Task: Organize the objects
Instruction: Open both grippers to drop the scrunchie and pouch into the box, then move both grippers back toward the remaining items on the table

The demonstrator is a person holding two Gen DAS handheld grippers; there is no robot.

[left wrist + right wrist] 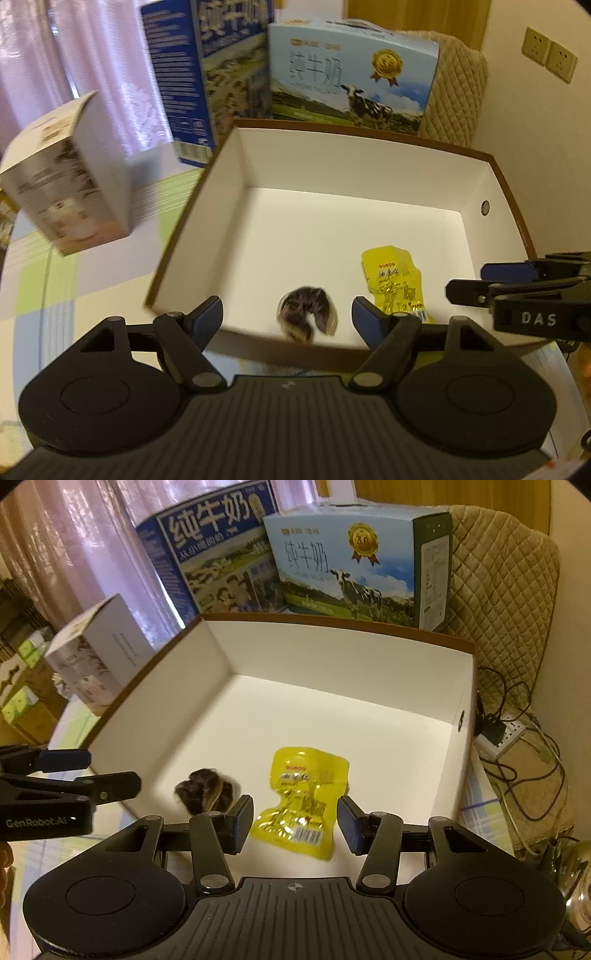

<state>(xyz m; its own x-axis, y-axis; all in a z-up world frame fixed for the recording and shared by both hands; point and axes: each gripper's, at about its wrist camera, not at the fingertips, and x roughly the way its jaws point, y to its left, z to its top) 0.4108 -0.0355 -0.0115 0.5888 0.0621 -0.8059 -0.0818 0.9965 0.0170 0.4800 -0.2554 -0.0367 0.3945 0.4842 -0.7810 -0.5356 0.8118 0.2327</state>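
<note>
light: dim, warm yellow indoor cast | source: daylight through curtain (pixel 92 55) at the back left | glare: sheen on yellow packet (pixel 303 801) | blur: grey carton (pixel 70 177) and dark snack (pixel 306 314) smeared | distortion: fisheye bending, black corners

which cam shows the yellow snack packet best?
Right wrist: the yellow packet lies whole and centred between the open fingers, barcode visible. Left wrist shows it smaller, off to the right, its lower edge partly behind a fingertip.
</note>
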